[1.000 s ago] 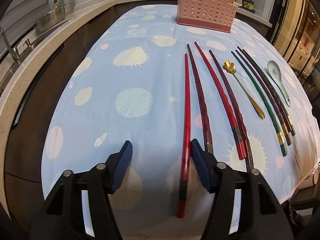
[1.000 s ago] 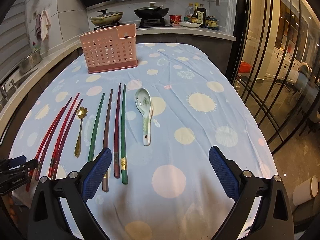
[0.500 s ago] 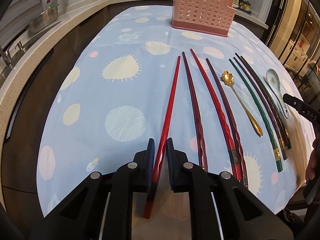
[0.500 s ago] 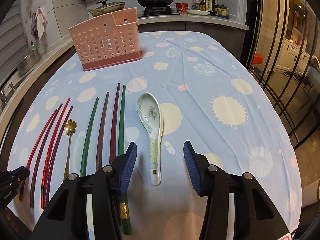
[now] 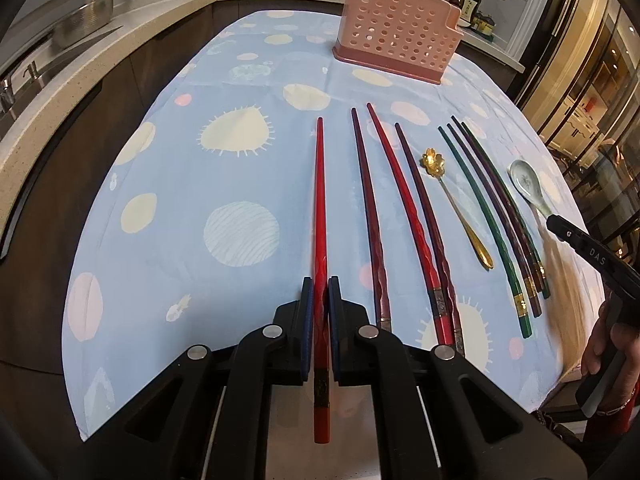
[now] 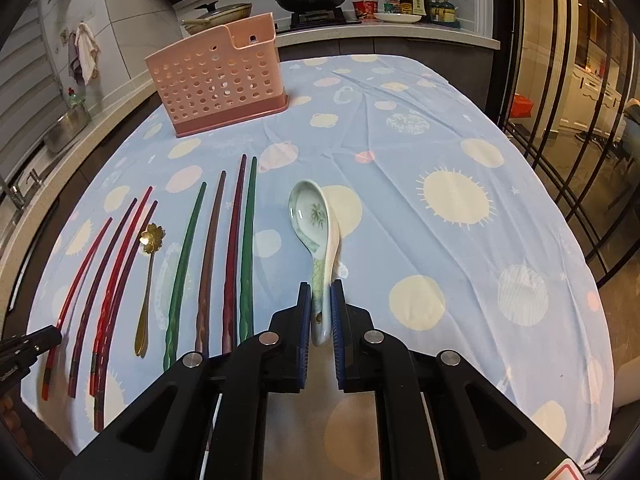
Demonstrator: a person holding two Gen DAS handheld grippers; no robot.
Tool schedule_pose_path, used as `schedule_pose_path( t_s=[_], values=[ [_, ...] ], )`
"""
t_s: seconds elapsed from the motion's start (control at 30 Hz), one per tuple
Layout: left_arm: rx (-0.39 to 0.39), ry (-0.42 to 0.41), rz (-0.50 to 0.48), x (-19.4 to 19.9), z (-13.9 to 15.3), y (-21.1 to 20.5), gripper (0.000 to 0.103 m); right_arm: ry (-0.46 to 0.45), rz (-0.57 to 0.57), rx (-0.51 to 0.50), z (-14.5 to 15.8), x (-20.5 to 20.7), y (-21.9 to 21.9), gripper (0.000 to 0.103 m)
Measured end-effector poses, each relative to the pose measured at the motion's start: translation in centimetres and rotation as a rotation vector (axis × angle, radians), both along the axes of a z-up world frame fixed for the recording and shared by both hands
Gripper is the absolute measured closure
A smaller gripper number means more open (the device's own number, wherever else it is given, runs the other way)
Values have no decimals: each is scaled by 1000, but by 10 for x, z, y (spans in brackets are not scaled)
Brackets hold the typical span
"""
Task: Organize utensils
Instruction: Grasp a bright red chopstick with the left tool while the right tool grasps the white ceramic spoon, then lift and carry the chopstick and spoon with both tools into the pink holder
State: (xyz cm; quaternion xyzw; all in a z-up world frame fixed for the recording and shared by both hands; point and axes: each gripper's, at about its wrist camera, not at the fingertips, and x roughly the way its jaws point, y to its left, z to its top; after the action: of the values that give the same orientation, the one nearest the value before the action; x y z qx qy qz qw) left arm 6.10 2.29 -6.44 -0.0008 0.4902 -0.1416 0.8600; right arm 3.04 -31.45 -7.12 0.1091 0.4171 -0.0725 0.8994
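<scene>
We see the left gripper (image 5: 320, 292) clamped on a bright red chopstick (image 5: 319, 200), its blue pads having just closed in until they press the shaft from both sides near the thick end; the stick is glossy and slightly twisted along the grip, runs straight away from us over the tablecloth (image 5: 192, 184), and its butt end pokes back past the pads. The right gripper (image 6: 320, 300) has likewise just been closing and now pinches the handle of a ceramic soup spoon (image 6: 316, 232), pale white-green with a leaf motif painted in the bowl and a scale-like pattern down the handle; the bowl points away from us, and whether it touches the cloth we cannot tell. To the right of the held chopstick in the left wrist view lie three more red and maroon chopsticks (image 5: 404, 216), fanned slightly, with dark patterned bands near their thick ends. Beyond them rests a gold spoon (image 5: 452, 204) with a flower-shaped bowl, then four green and dark purple chopsticks (image 5: 492, 220) side by side with gold bands. A pink perforated utensil holder (image 5: 396, 44) stands upright at the far end of the table, well apart from the row. The cloth is light blue with cream and pink sun and planet prints.
</scene>
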Motion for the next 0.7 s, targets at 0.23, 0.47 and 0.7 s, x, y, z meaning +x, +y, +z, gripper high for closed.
schedule_pose_path(
  t_s=[0.23,0.47,0.7],
  values=[
    [-18,-73,0,-2,29,3,96,-72,0,18,29,-9,-5,96],
    [-23,-143,-5,14,57,1,96,-134,11,19,58,0,-9,97],
    [-31,-206,-40,41,86,-14,96,-168,27,26,78,21,-14,97]
  ],
)
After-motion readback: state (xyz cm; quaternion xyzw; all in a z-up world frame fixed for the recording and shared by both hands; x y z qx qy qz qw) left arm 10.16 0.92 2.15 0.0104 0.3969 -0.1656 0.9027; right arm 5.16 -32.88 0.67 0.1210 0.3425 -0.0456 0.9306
